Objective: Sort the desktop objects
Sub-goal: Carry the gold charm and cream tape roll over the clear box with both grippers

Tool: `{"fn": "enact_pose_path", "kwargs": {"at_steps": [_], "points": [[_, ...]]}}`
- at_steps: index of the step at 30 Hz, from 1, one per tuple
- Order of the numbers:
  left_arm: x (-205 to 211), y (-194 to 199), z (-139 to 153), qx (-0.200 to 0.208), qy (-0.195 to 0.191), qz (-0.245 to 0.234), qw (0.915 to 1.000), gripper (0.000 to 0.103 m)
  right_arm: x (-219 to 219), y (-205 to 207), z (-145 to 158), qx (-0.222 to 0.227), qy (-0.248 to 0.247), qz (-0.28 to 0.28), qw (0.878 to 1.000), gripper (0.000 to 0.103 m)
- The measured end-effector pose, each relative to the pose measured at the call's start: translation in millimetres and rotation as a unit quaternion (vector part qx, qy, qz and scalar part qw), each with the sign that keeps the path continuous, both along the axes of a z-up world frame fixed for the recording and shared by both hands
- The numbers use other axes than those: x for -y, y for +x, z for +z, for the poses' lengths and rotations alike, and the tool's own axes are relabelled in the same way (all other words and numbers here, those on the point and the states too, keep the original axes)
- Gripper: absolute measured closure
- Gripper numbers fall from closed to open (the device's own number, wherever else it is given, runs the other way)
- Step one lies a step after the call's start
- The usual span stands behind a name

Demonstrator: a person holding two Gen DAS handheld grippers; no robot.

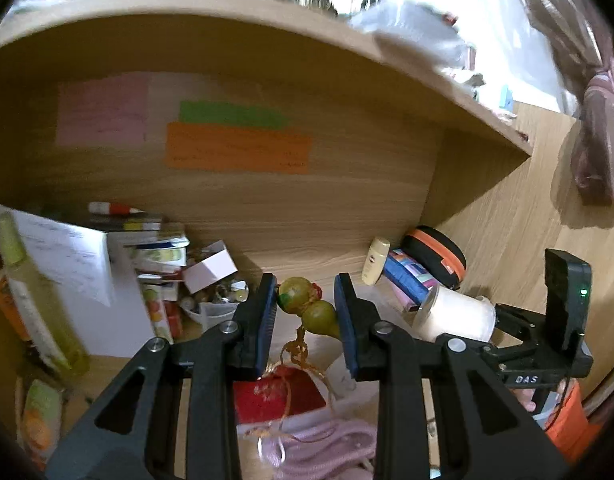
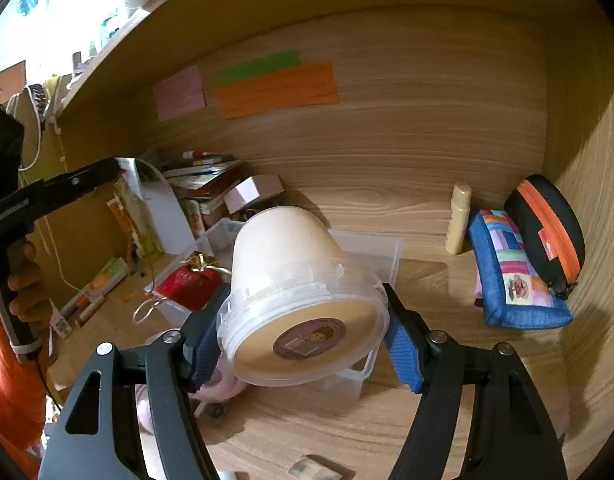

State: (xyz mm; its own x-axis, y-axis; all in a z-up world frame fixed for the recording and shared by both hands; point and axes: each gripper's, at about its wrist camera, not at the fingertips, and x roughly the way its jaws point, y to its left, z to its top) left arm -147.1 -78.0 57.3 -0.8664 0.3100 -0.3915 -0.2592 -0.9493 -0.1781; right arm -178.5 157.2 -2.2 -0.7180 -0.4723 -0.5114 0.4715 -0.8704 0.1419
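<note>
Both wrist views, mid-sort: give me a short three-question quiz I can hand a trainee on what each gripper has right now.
1. True or false: the left gripper is shut on a gourd ornament.
2. Multiple choice: the right gripper holds A) a pencil pouch, B) a lidded plastic tub, C) a lotion bottle.
3. Short answer: what leans against the back panel left of the patchwork pouch?

Key
1. True; its pads clamp the gourd ornament, with a tassel cord hanging below.
2. B; the lidded plastic tub is clamped tilted, lid toward the camera.
3. A small cream bottle, standing upright.
</note>
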Motion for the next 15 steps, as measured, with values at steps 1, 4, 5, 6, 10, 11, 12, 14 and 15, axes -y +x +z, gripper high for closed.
{"fn": "enact_pose_path", "kwargs": {"at_steps": [1, 4, 5, 6, 10, 11, 12, 14, 15], "points": [[-1, -6, -3, 0.004, 0.0, 0.0, 1.0, 0.074, 1, -3, -1, 0.001, 0.002, -0.001, 1.0, 0.036], [-4, -22, -20, 0.027, -0.001, -0.003, 0.9996, 0.074, 4, -12, -4, 0.006, 0.003, -0.005, 1.0, 0.036], [-5, -28, -29, 0.037, -0.008, -0.004, 0.9993, 0.074, 5, -14, -6, 0.009, 0.003, -0.006, 1.0, 0.036], [-6, -31, -35, 0.044, -0.011, -0.006, 0.999, 0.074, 6, -18, -8, 0.012, 0.004, -0.006, 1.0, 0.036], [-11, -38, -59, 0.072, -0.021, -0.025, 0.9969, 0.074, 7, -32, -20, 0.027, -0.002, -0.008, 1.0, 0.036], [-14, -39, -64, 0.077, -0.026, -0.035, 0.9961, 0.074, 8, -35, -23, 0.031, -0.001, -0.008, 0.999, 0.036], [-16, -38, -67, 0.078, -0.027, -0.042, 0.9957, 0.074, 9, -38, -27, 0.035, 0.001, -0.009, 0.999, 0.036], [-21, -37, -73, 0.082, -0.031, -0.057, 0.9945, 0.074, 13, -43, -34, 0.042, 0.011, -0.01, 0.999, 0.036], [-24, -37, -74, 0.083, -0.035, -0.065, 0.9938, 0.074, 15, -45, -37, 0.045, 0.015, -0.008, 0.999, 0.036]]}}
